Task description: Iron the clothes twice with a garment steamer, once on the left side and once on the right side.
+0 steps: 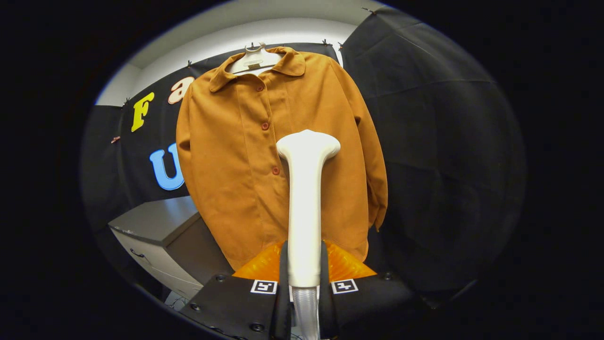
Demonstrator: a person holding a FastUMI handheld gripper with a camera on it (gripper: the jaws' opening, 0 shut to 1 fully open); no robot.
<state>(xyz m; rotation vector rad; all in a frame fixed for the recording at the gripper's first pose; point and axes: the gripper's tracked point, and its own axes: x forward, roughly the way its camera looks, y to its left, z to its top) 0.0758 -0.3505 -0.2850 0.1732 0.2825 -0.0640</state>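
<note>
A brown-orange button shirt hangs on a white hanger against the booth's black wall. My gripper is shut on the handle of a white garment steamer. The steamer stands upright between the fingers, and its wide head sits in front of the shirt's right half, just right of the button line. Whether the head touches the cloth I cannot tell. A ribbed hose leaves the handle's base between the fingers.
A grey cabinet with a drawer handle stands below and left of the shirt. Black cloth walls close the booth behind and to the right. White wall shows above the cloth.
</note>
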